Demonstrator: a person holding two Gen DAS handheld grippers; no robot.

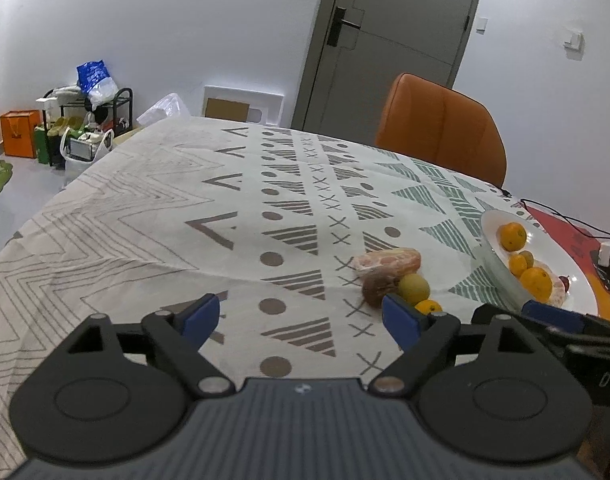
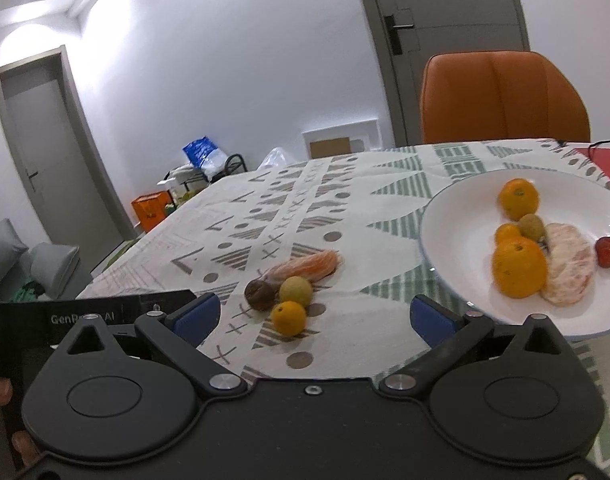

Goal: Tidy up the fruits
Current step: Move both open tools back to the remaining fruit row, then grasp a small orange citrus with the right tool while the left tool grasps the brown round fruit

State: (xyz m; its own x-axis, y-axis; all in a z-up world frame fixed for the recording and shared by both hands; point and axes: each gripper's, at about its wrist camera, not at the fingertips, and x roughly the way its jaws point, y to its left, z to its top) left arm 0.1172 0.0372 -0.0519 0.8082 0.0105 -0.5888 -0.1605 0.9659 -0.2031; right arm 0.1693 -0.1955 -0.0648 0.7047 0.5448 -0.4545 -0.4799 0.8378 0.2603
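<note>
The fruits are in two groups. Four lie loose on the tabletop [image 2: 345, 216], just ahead of the right hand-held gripper [image 2: 315, 316] and a little to its left: a small orange [image 2: 289, 317], a green round fruit [image 2: 295, 291], a dark brown fruit [image 2: 260, 294] and a long peeled piece [image 2: 307, 266]. They sit very close, some touching. The rest are on the white plate [image 2: 457, 216], ahead and to the right of that gripper. The left hand-held gripper [image 1: 301, 320] has the loose fruits ahead on its right side, near its right finger. Both hand-held grippers are wide open and hold nothing. The small orange looks firm and round, so it may roll or slip; I think it is best to pinch it across its middle, gently. The peeled piece looks soft and wet and could squash, so a light hold on its long sides seems right. The brown fruit looks old and soft too. All of them look light.
</note>
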